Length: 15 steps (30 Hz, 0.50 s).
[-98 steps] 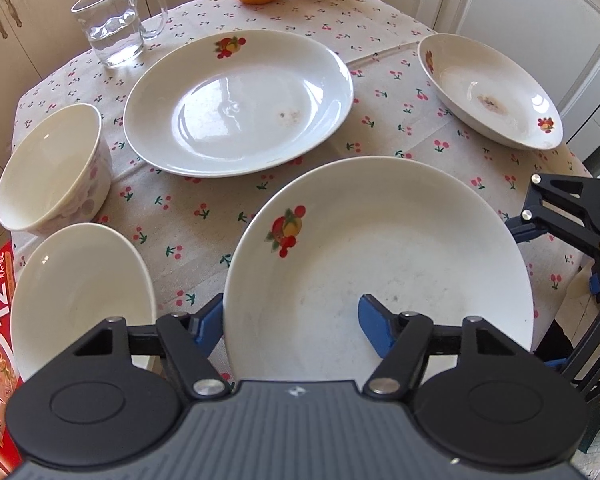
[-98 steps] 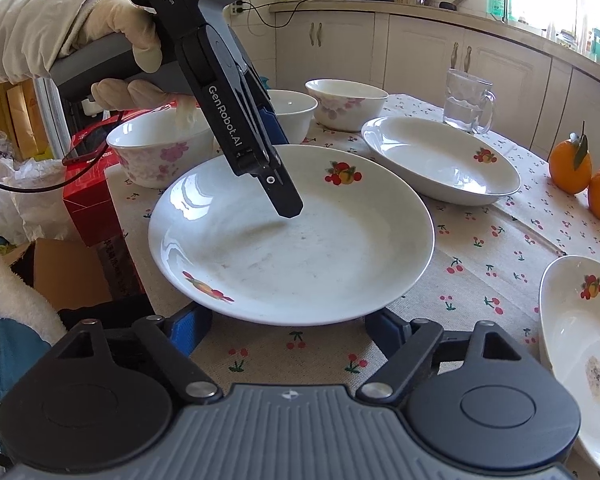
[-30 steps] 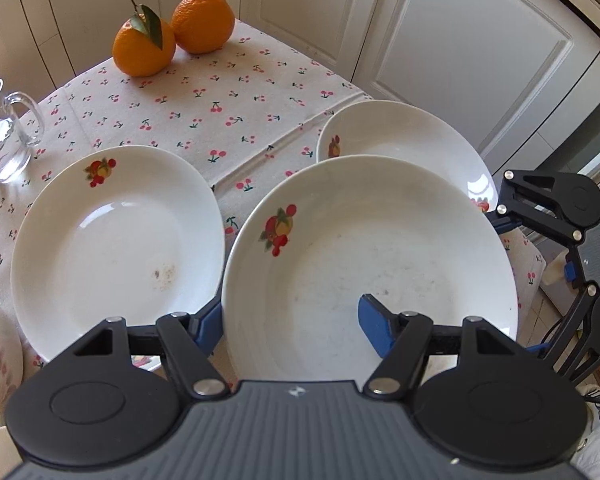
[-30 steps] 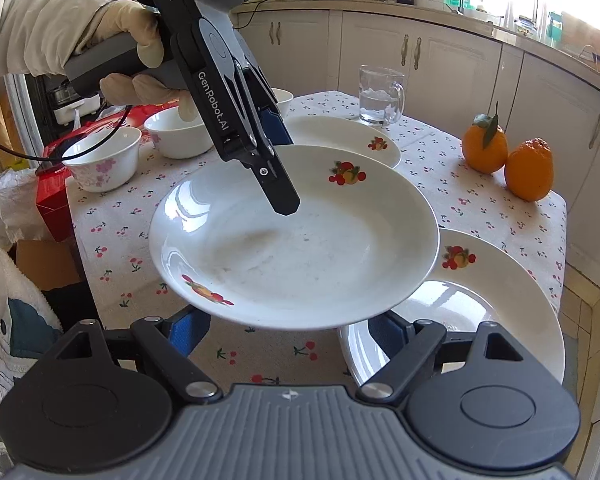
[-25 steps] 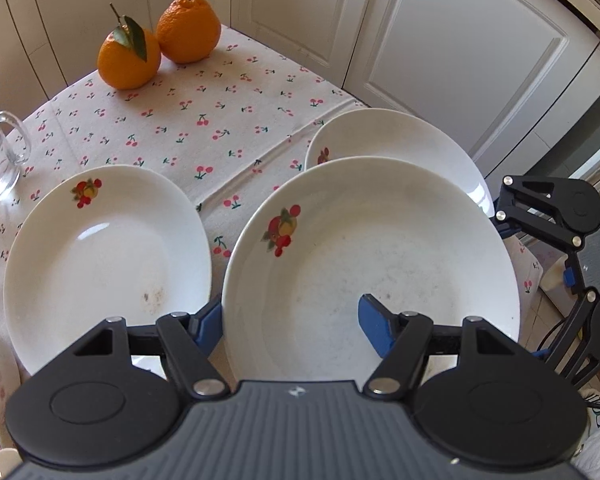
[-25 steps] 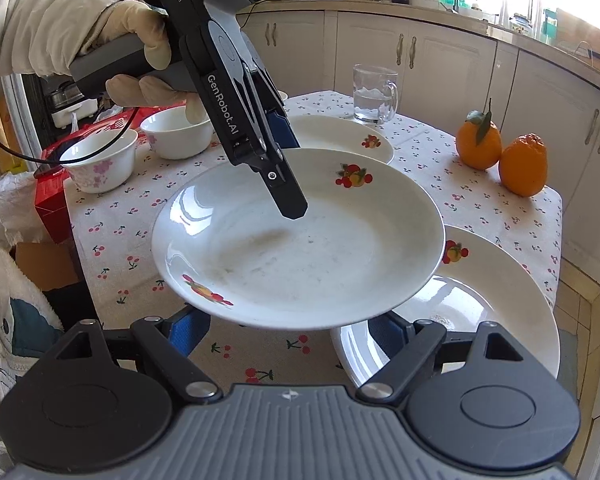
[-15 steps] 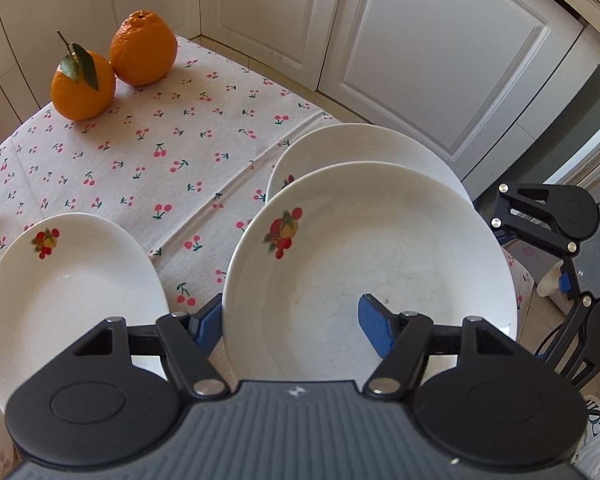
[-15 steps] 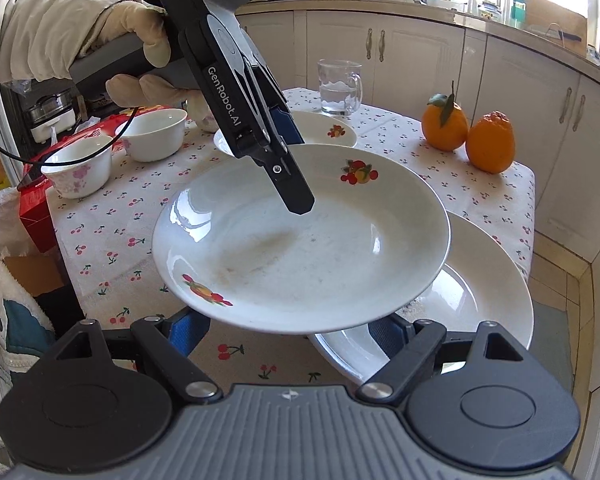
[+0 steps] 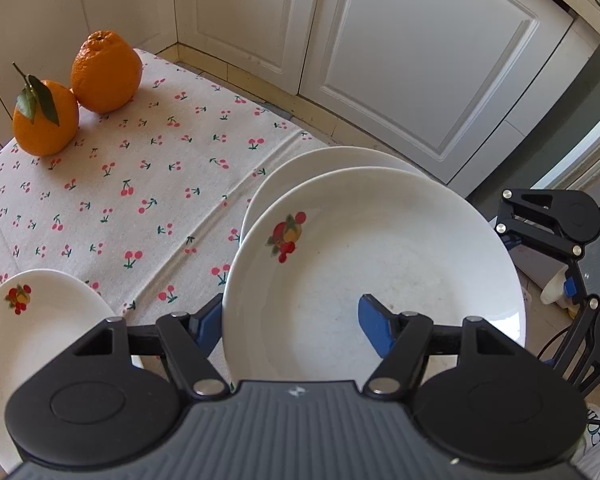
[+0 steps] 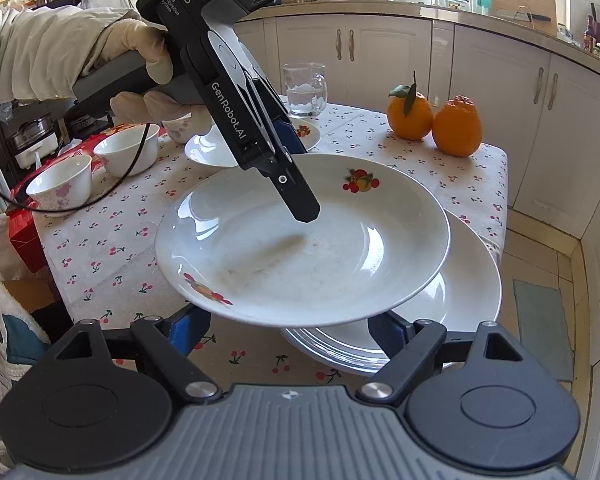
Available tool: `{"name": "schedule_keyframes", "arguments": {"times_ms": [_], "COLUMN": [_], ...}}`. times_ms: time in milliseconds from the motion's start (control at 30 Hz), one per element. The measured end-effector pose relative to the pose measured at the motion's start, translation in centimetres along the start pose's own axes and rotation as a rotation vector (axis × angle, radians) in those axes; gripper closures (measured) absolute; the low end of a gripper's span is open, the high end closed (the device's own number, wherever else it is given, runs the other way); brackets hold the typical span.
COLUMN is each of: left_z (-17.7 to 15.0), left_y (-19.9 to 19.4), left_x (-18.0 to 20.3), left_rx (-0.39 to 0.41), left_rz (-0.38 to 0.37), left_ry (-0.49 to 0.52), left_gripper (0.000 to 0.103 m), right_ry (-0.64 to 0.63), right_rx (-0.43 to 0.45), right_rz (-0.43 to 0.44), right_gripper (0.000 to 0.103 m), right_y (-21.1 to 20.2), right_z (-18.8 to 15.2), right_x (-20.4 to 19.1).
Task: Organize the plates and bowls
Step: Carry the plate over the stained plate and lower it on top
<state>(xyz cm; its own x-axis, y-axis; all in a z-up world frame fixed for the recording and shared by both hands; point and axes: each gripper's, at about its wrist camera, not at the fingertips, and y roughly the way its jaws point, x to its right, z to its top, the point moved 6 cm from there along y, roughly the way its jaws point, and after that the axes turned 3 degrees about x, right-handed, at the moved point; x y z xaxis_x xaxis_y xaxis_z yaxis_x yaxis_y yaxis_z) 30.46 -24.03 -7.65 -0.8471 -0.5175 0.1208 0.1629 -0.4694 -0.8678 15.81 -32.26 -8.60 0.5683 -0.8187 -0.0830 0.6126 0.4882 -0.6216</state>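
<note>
Left gripper (image 10: 296,184) pinches near rim of fruit-print plate (image 10: 300,240), holding it aloft over second plate (image 10: 460,292) at bench corner, offset toward bowls. Right gripper (image 10: 288,330) spread, empty, just under carried plate. Judgement: shift rightward, then lower.

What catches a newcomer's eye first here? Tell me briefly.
A white fruit-print plate held in the air by the left gripper, clamped on its rim, right above a second plate at the table's corner. Behind, two oranges glow on the cherry-print tablecloth.
</note>
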Motion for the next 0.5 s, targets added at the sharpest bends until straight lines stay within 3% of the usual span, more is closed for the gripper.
{"name": "schedule_keyframes", "arguments": {"times_ms": [500], "left_z": [1.8], "left_y": [2.4], "left_x": [0.2], "left_rx": [-0.010], "left_rz": [-0.028], "left_ry": [0.042], "left_gripper": [0.034], "right_ry": [0.072], "right_rx": [0.005], "right_rz": [-0.028], "right_gripper": [0.014], "right_y": [-0.4], "right_z": [-0.2], "right_x": [1.7]}}
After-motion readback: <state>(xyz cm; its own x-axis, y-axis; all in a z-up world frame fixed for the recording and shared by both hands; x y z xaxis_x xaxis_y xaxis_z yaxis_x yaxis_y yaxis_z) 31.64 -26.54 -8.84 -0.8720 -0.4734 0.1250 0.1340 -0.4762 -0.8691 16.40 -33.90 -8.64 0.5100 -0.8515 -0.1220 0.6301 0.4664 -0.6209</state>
